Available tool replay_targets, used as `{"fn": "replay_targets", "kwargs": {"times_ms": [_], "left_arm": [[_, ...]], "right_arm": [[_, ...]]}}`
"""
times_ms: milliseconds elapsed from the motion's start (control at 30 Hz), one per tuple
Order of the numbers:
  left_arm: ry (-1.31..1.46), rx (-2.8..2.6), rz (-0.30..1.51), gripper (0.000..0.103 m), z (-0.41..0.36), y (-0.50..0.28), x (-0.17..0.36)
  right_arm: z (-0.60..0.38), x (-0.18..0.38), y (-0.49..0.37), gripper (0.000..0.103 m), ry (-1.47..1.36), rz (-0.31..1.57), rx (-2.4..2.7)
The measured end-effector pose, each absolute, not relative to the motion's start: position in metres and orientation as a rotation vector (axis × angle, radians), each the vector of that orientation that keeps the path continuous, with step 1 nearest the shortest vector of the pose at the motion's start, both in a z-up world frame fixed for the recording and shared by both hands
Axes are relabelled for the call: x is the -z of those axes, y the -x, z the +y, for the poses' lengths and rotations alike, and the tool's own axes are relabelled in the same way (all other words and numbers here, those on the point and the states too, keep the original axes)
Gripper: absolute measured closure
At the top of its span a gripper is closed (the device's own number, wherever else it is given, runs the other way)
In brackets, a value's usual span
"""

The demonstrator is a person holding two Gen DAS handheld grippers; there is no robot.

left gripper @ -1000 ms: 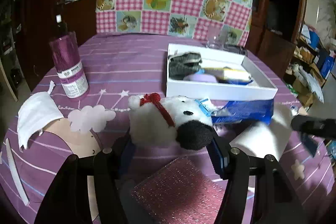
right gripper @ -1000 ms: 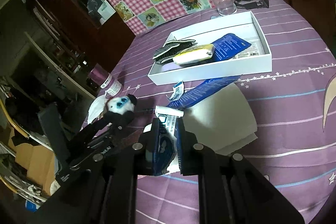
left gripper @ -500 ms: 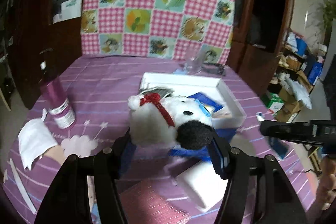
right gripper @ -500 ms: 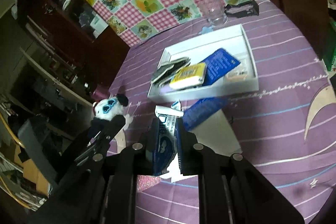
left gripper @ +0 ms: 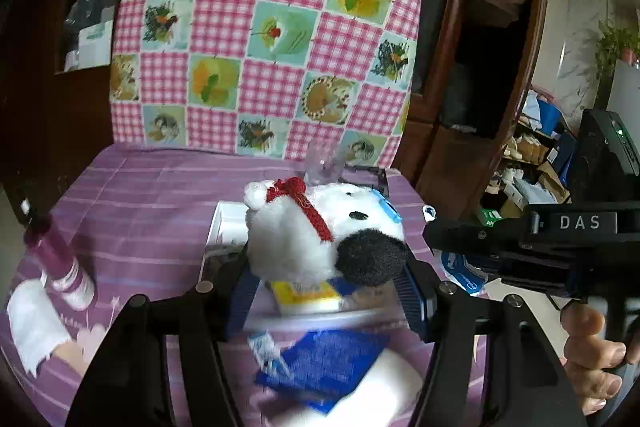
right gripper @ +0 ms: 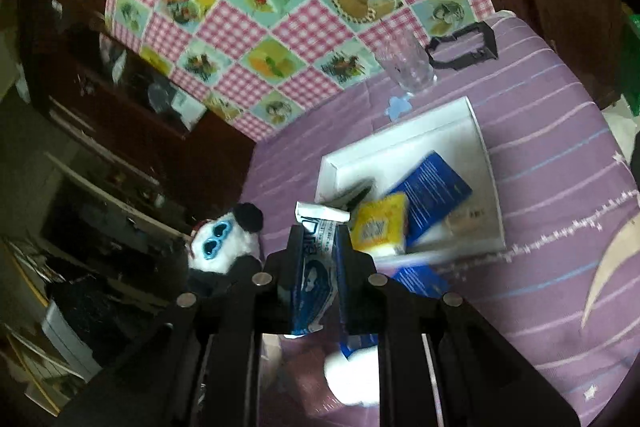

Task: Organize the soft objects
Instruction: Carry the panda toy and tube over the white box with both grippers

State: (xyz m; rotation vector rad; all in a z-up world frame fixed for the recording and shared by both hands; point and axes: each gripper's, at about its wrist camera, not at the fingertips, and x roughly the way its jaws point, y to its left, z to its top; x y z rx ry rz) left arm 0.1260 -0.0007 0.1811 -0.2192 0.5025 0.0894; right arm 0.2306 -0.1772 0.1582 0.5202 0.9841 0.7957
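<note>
The round table (right gripper: 560, 187) under its purple striped cloth fills the lower half of both views, with the pink checked cloth (left gripper: 260, 27) hanging behind it at twelve o'clock. A white box (right gripper: 472, 123) sits mid-table holding a blue packet (right gripper: 432, 187) and a yellow sponge (right gripper: 380, 223). The left gripper (left gripper: 326, 279) is clamped on a white plush toy (left gripper: 304, 239) with a red scarf, held up above the box. The right gripper (right gripper: 318, 255), at three o'clock of the toy, pinches a blue-and-white sachet (right gripper: 316, 267) tightly. A clear glass (right gripper: 404, 65) stands beyond the box. A pink bottle (left gripper: 56, 259) stands at nine o'clock.
</note>
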Motion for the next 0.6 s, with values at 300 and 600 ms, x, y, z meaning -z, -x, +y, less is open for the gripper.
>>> {"fn": "replay_targets", "kwargs": {"times_ms": [300, 600], "left_arm": [[0.261, -0.069, 0.523, 0.041, 0.025, -0.160, -0.160], [0.248, -0.196, 0.655, 0.041, 0.059, -0.184, -0.110]], "right_arm": [[-0.175, -0.133, -0.256, 0.087, -0.508, 0.916, -0.796], [-0.158, -0.083, -0.281, 0.087, -0.389, 1.040, -0.695]]}}
